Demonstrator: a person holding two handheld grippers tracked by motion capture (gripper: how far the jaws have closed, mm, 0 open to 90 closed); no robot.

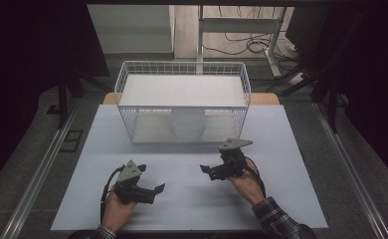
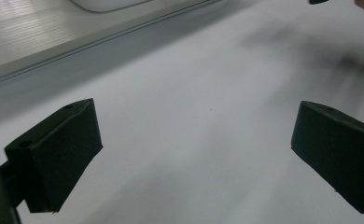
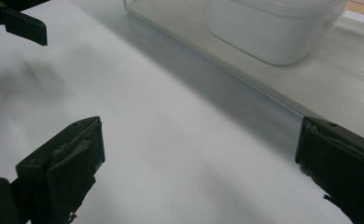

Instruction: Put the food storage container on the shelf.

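Two hands come in low at the near edge of the table (image 1: pixel 281 199). On the left, the left gripper (image 1: pixel 154 191) sits over the white top with its jaws wide apart and nothing between them. To the right of it, the right gripper (image 1: pixel 206 170) points left across the table, and its jaws are wide apart too, holding nothing. Past both grippers stands a white wire basket (image 1: pixel 182 99) with a flat shelf on top. Under that shelf sits a white tub (image 1: pixel 187 123), well apart from both grippers, a bit nearer the right one. In the right gripper view the tub (image 3: pixel 269 28) is up ahead, beyond the jaws. No words or labels can be read anywhere.
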